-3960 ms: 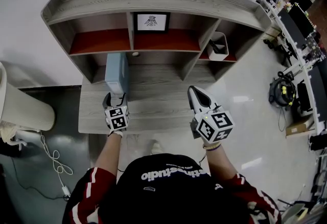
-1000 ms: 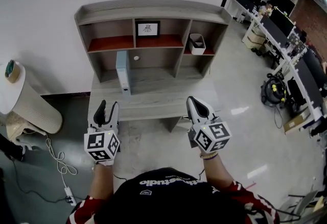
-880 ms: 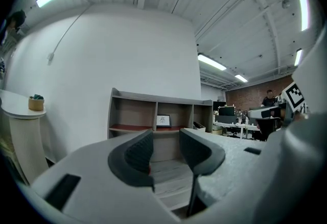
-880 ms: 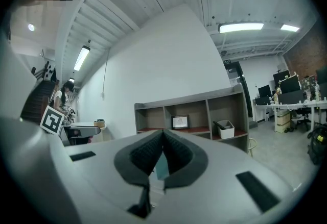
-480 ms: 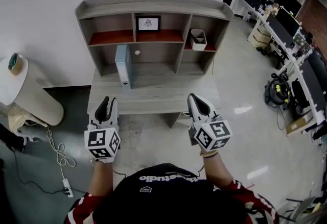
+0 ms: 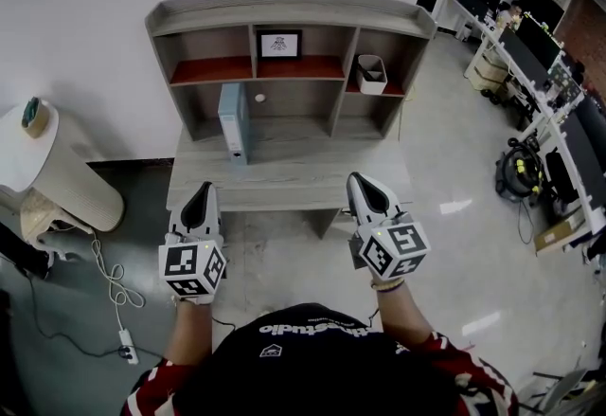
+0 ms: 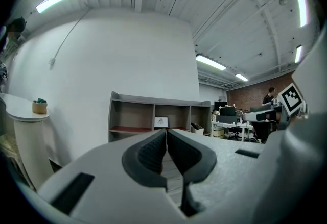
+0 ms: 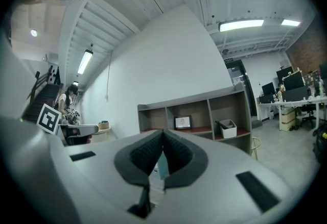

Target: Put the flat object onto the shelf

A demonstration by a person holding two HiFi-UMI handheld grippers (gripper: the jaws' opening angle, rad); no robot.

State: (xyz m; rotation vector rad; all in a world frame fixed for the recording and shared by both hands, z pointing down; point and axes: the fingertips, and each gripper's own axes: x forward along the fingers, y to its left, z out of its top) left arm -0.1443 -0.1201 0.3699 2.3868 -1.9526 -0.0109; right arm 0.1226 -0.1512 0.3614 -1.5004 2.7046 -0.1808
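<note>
White wall and polished office floor surround a grey shelf (image 6: 284, 11) that stands on a counter (image 6: 294, 185).

Left hand-held gripper (image 6: 201, 189): held low, short of the counter's front edge. Its jaws are closing right down and the pads meet, with nothing between them, as the left gripper view confirms (image 7: 166, 133).

Right hand-held gripper (image 6: 358, 179): level with the left one and well apart from it. Its jaws are also together and empty (image 8: 162, 135).

Flat object (image 6: 233, 122): a pale blue slab that stands upright on edge in the lower left bay of the shelf, beside a vertical divider and well apart from both grippers.

Above it, a framed picture (image 6: 279, 45) occupies the middle upper bay, and a white bin (image 6: 371, 73) sits in the upper right bay.

Step in hand: placement appears complete, since the object rests in the shelf and neither gripper touches it. The next move probably calls only for keeping both grippers clear. If the object leans or should lie flat, which cannot be judged from here, a fresh approach with opened jaws is needed.
</note>
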